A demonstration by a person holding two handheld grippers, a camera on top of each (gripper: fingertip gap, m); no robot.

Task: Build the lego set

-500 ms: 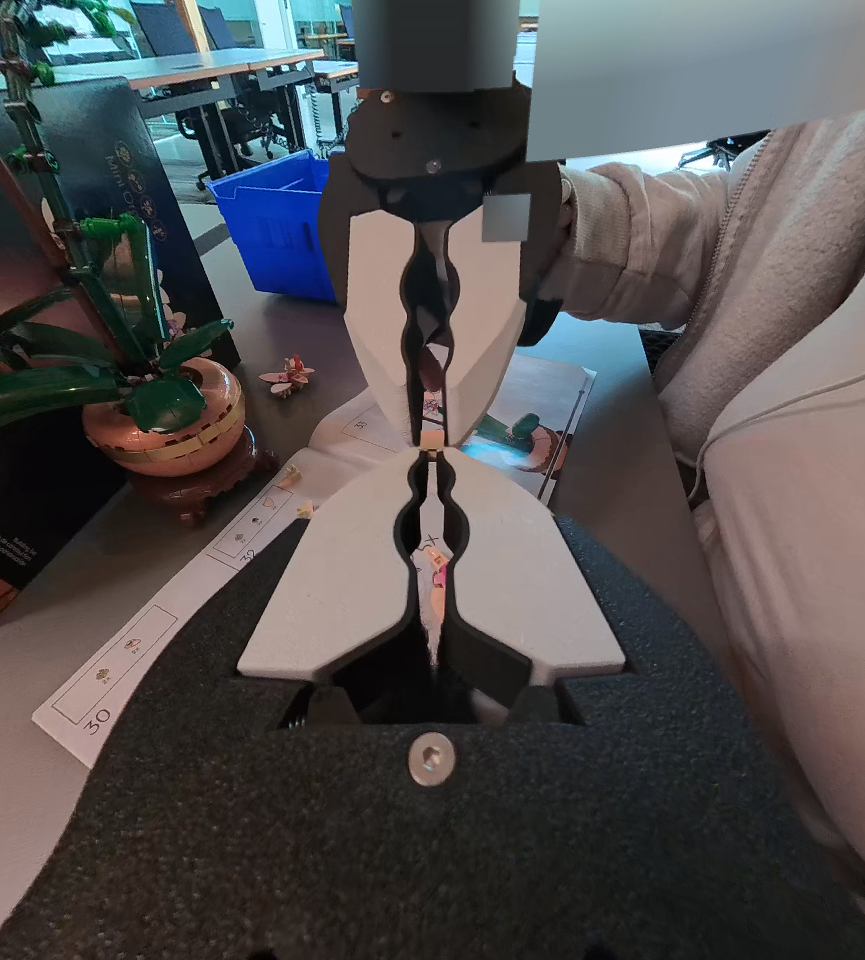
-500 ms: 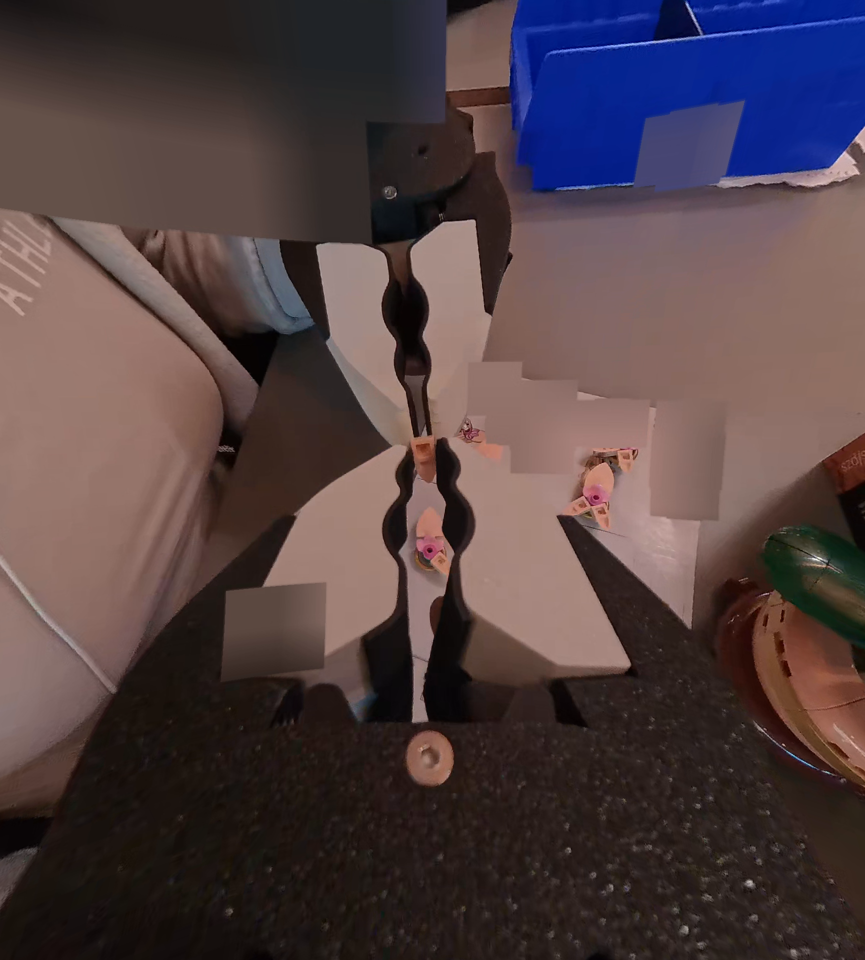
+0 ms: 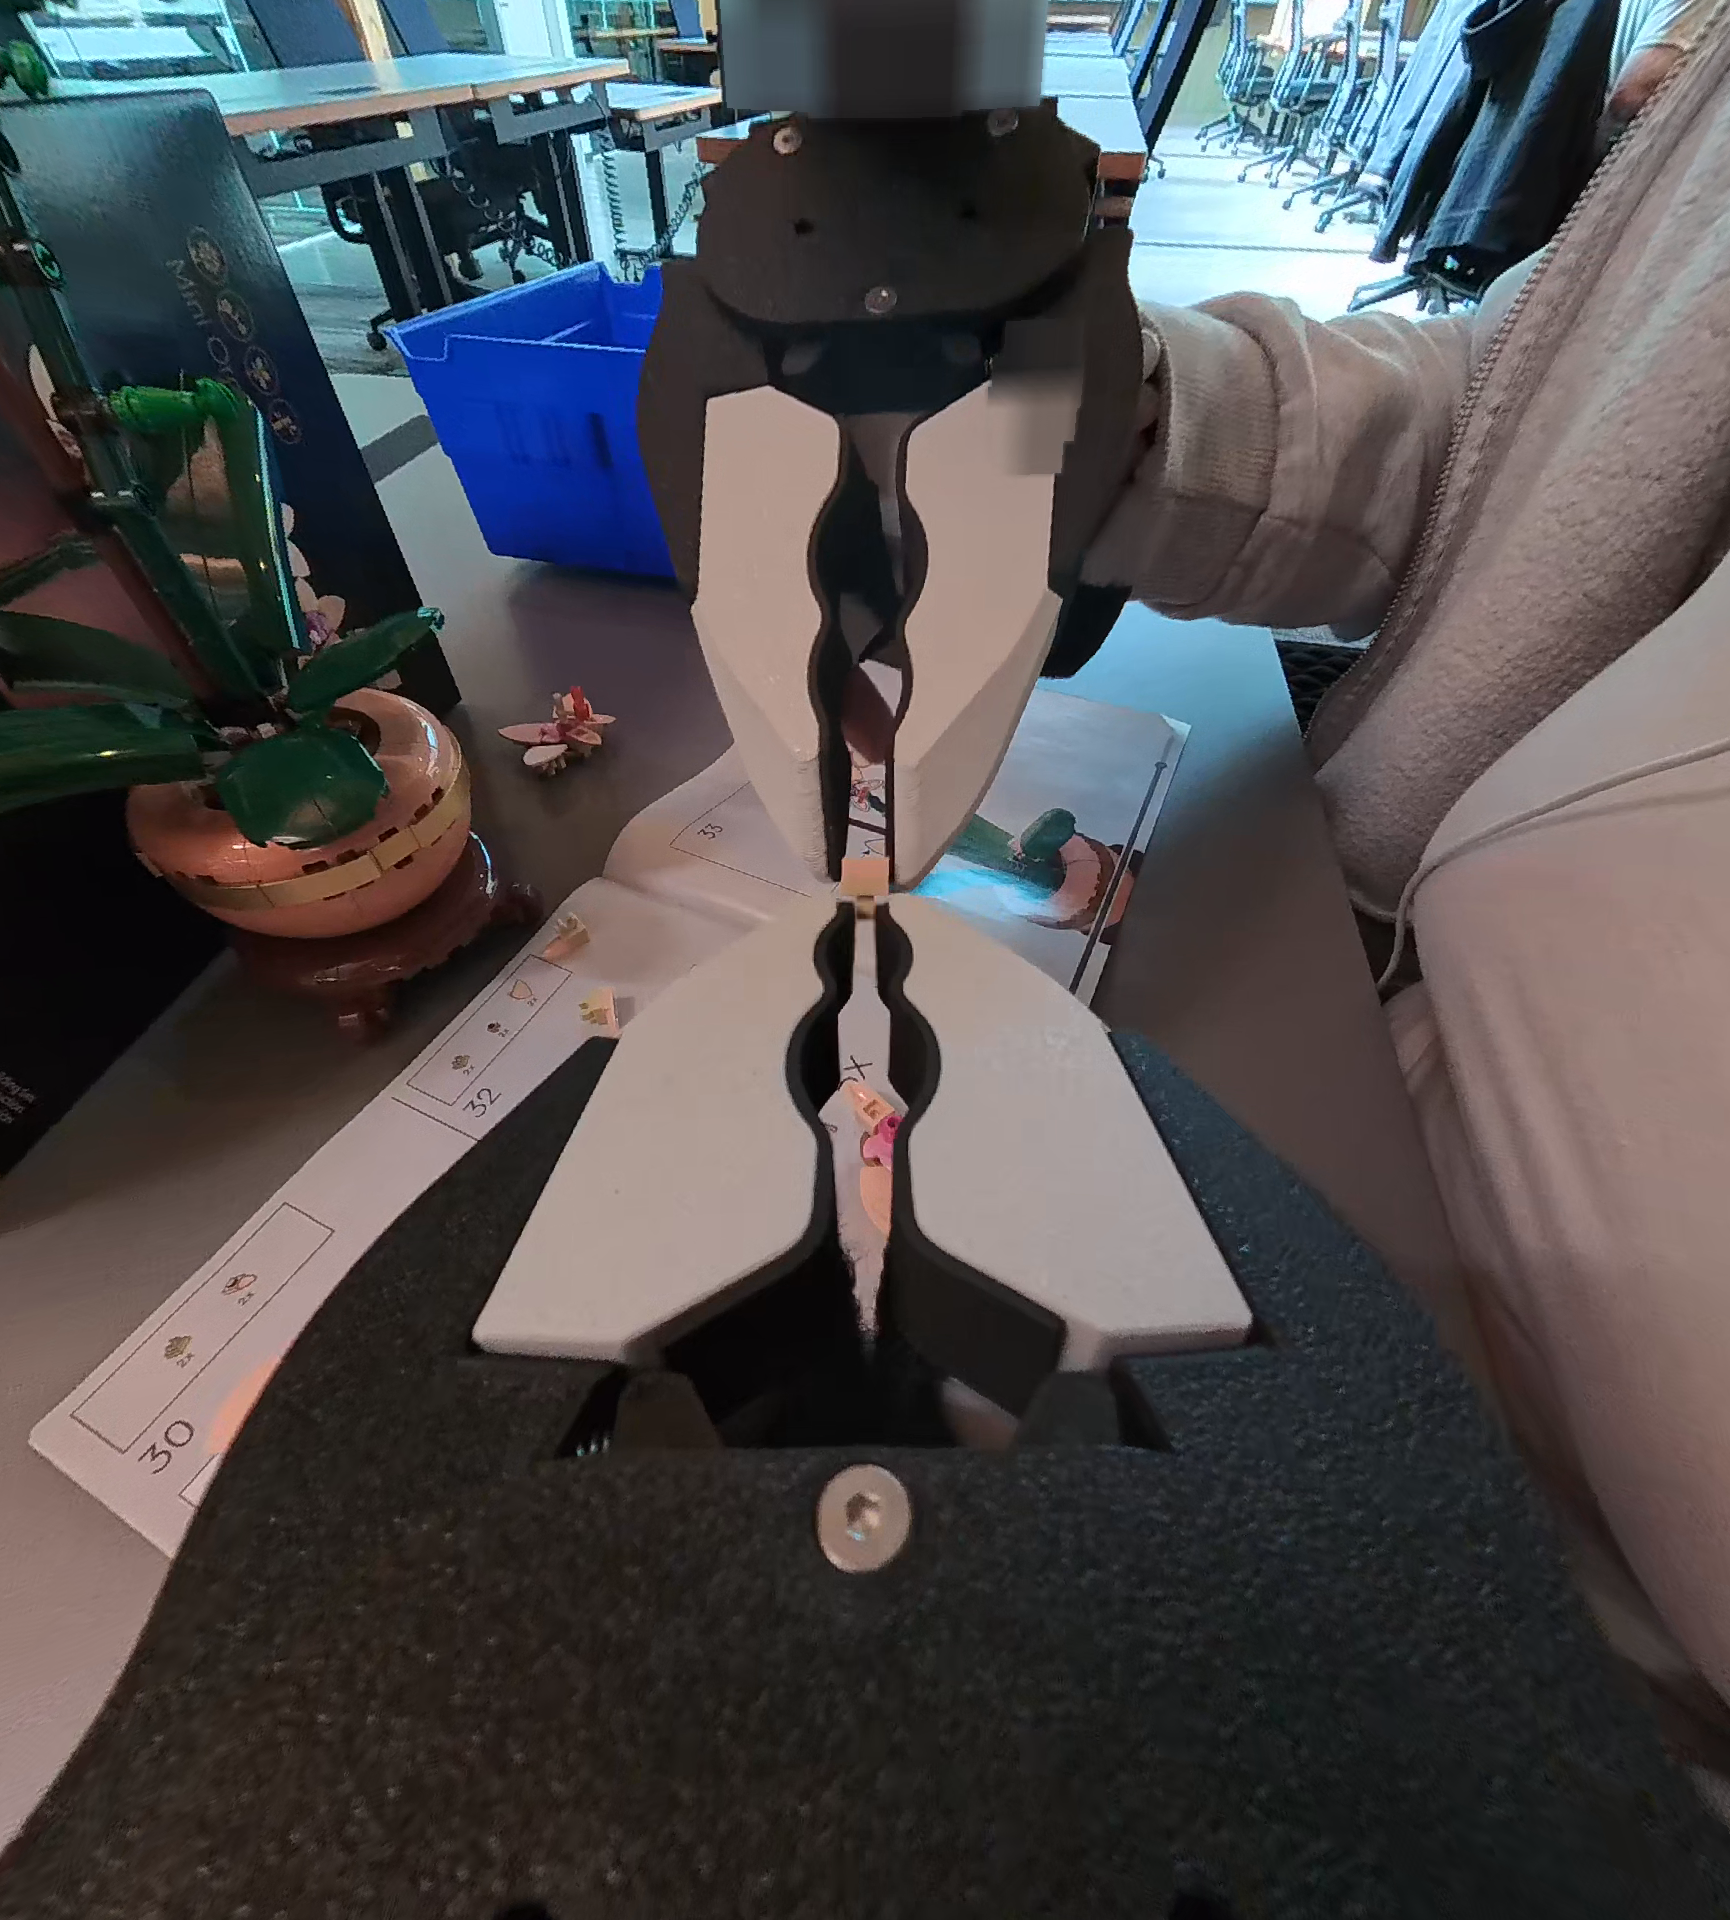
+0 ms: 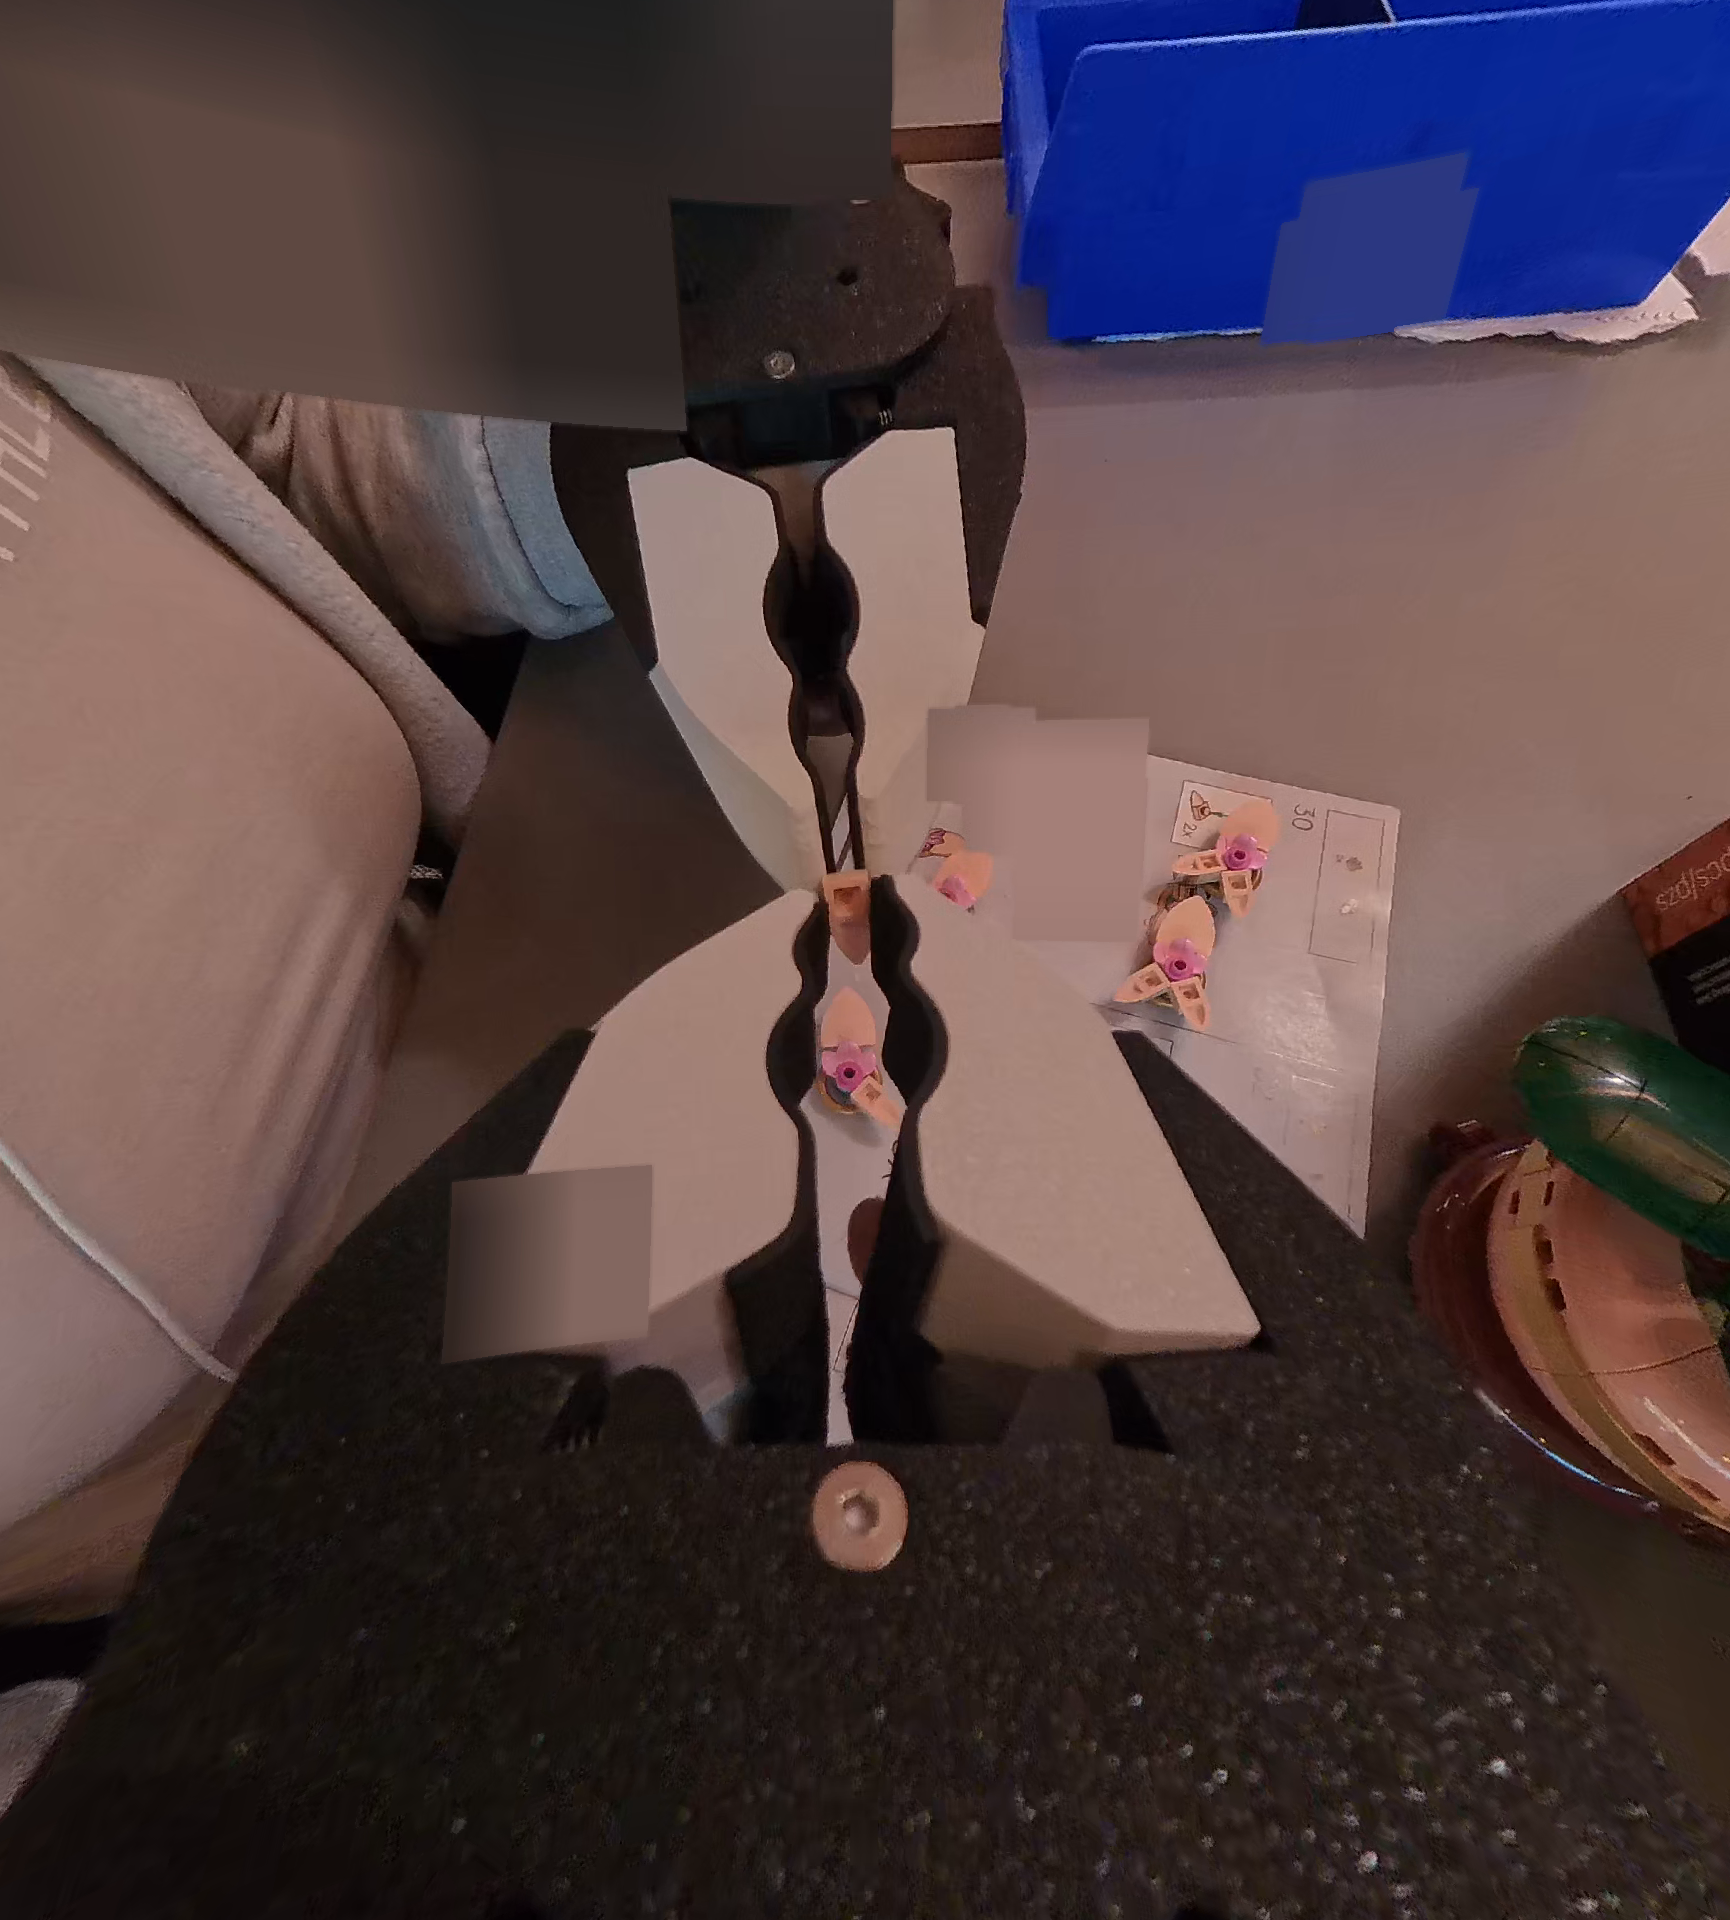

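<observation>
Left claw (image 3: 862,914) pinched narrow on a small tan piece (image 3: 863,910), tip to tip with right claw (image 3: 859,871), also clamped on a tan petal piece (image 4: 848,918). Both are held up over the booklet (image 3: 487,1081), likely so the bits can be pressed together. Loose petal clusters (image 4: 1188,940) lie on the page below. Farther off on the surface (image 3: 248,1070) stand the potted plant model (image 3: 305,810) and blue bin (image 3: 539,426).

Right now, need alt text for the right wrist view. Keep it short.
Two white-fingered grippers meet tip to tip, the right gripper shut on a small tan petal piece that the left gripper meets from above. Below lie pink-and-tan flower assemblies on an instruction booklet, with a blue bin behind.
</observation>
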